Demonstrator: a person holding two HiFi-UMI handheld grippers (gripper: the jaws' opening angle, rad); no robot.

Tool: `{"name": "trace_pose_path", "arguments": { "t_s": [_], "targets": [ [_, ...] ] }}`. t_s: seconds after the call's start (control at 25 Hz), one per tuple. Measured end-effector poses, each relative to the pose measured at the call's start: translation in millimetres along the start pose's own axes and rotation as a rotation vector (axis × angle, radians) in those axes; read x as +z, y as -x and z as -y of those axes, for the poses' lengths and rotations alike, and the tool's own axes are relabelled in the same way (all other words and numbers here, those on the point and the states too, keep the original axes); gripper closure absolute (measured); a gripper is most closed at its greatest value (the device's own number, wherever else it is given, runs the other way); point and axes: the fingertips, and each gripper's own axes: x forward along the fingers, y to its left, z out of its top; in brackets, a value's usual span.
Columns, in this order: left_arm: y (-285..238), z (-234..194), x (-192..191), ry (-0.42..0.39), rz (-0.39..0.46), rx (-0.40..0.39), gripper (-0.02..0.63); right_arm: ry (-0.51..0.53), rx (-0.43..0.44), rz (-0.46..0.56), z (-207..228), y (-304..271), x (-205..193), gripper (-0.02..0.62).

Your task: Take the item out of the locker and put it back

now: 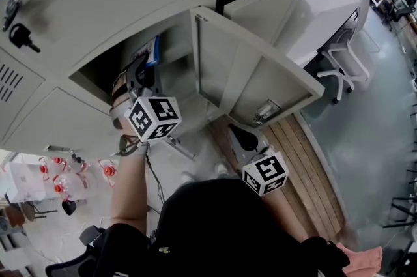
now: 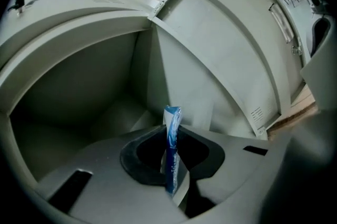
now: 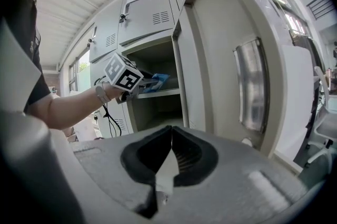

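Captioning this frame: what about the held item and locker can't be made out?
Blue packet: print unreadable; edge-on in left gripper view, tiny in right gripper view.
Packet's lower end: left gripper view, buried between the jaws.
Locker compartment interior: head view, partly hidden behind left gripper.

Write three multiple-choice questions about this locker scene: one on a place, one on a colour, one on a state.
1. Where is the left gripper?
A) at the open compartment
B) hanging low at the person's side
C) raised overhead

2. What colour is the packet in the left gripper?
A) red
B) blue
C) yellow

3. How do the right gripper's jaws stand?
A) wide apart
B) closed on the packet
C) shut, with nothing between

Answers:
1 A: its view looks straight into the open compartment.
2 B: the thin packet pinched between its jaws is blue.
3 C: the right gripper shows its tips touching and nothing held.
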Motion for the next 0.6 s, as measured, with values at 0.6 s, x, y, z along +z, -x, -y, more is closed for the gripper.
{"name": "trace_pose_path", "arguments": {
  "t_s": [0.6],
  "targets": [
    [-30,4,-17,0.204,-0.002,-0.131,0.468,-0.008,-0.031,-0.010,6,4,-3,0.597]
  ]
}}
